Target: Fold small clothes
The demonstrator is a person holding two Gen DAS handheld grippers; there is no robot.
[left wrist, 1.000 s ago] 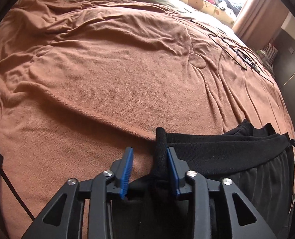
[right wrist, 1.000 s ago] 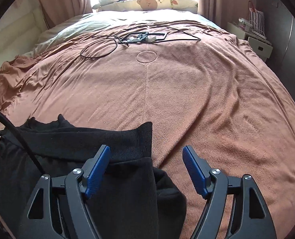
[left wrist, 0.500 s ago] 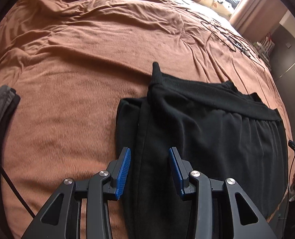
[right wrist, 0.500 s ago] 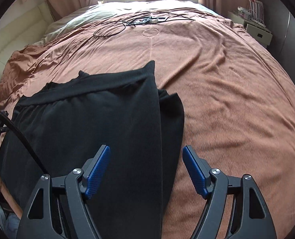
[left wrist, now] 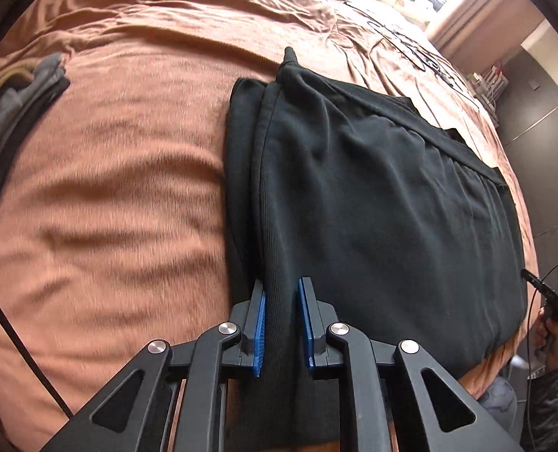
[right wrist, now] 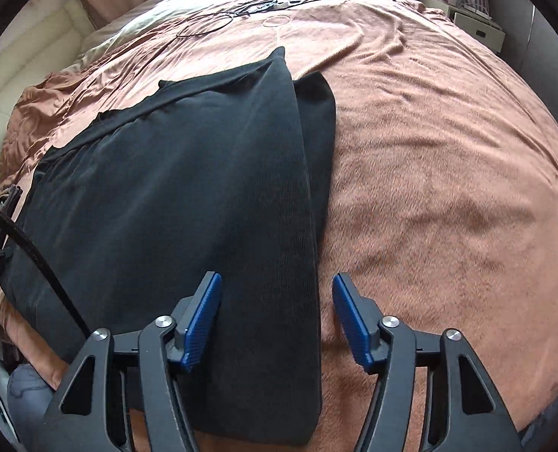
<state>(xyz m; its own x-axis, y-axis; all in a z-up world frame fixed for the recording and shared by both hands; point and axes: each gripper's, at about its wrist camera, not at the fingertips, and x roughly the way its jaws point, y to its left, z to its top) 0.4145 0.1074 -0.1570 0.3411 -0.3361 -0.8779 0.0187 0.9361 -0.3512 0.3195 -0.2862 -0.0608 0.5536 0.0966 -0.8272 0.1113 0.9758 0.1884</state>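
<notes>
- The black garment point(left wrist: 373, 196) lies spread on the brown bedspread point(left wrist: 109, 207), near the bed's front edge, its ribbed band running along the far side.
- In the left wrist view, a folded edge runs down the garment's left side, with a second layer peeking out beside it.
- The left gripper point(left wrist: 281, 324) straddles that folded edge and its jaws are closing; the blue pads point(left wrist: 259, 324) stand narrowly apart with the fabric ridge between them, not yet clearly pinching it.
- The right gripper point(right wrist: 275, 320) hovers over the garment's point(right wrist: 173, 188) right side; its jaws are closing too, yet stand well apart, the cloth edge lying below the gap, untouched by either pad.
- At the far left of the left view, a grey folded pile point(left wrist: 23, 94) sits apart from the garment.
- Black cables point(right wrist: 218, 24) lie toward the head of the bed.
- A hand point(left wrist: 550, 335) shows at the left view's right margin.
</notes>
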